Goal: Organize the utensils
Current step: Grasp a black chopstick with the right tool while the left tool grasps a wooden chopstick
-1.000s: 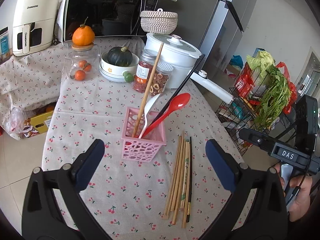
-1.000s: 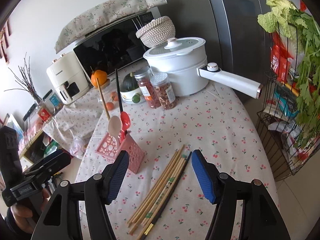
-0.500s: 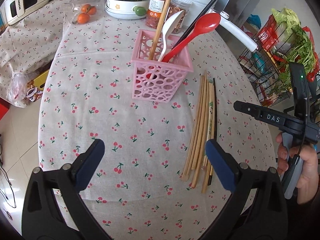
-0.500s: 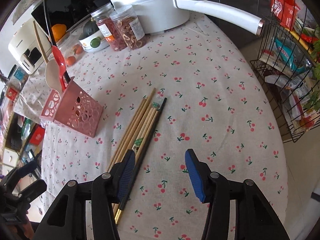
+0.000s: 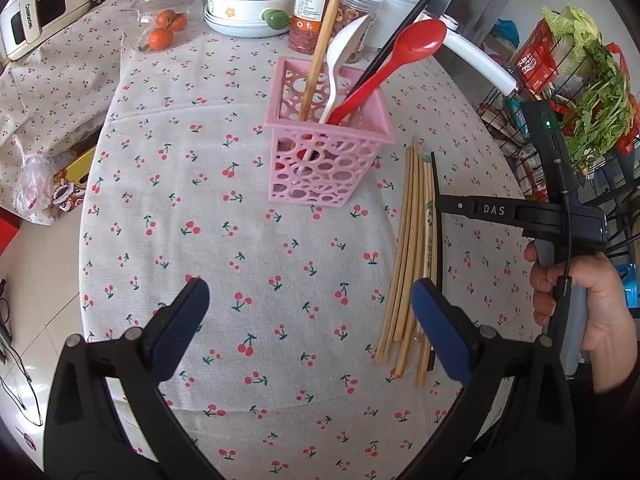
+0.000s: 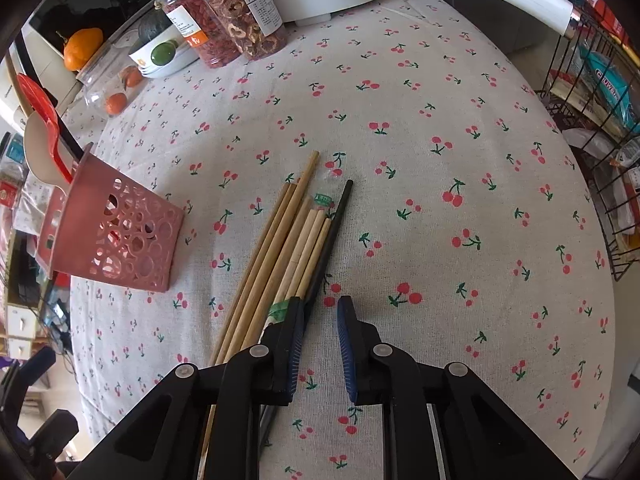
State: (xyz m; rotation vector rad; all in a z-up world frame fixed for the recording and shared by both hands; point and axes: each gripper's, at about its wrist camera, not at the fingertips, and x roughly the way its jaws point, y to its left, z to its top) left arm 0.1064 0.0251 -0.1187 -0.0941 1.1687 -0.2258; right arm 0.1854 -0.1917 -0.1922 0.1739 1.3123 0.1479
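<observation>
A pink perforated utensil basket (image 5: 326, 160) stands on the cherry-print tablecloth (image 5: 224, 264). It holds a wooden chopstick, a white spoon (image 5: 340, 52), a red spoon (image 5: 400, 56) and a black chopstick. A row of several wooden chopsticks (image 5: 412, 256) and one black chopstick (image 6: 326, 240) lies right of the basket. My left gripper (image 5: 310, 320) is wide open, empty, above the cloth. My right gripper (image 6: 320, 344) is narrowed but open, low over the chopsticks' near ends, its left finger over the black one. The basket also shows in the right wrist view (image 6: 116, 236).
At the back stand two jars of dried food (image 6: 224, 20), a white pot with a long handle (image 5: 480, 60), a bowl with a green squash (image 5: 248, 4) and a glass jar of oranges (image 5: 164, 32). A wire rack with vegetables (image 5: 592, 92) stands past the table's right edge.
Both grippers have moved down and closer to the table. My right gripper has narrowed its jaws and come down over the near ends of the chopsticks.
</observation>
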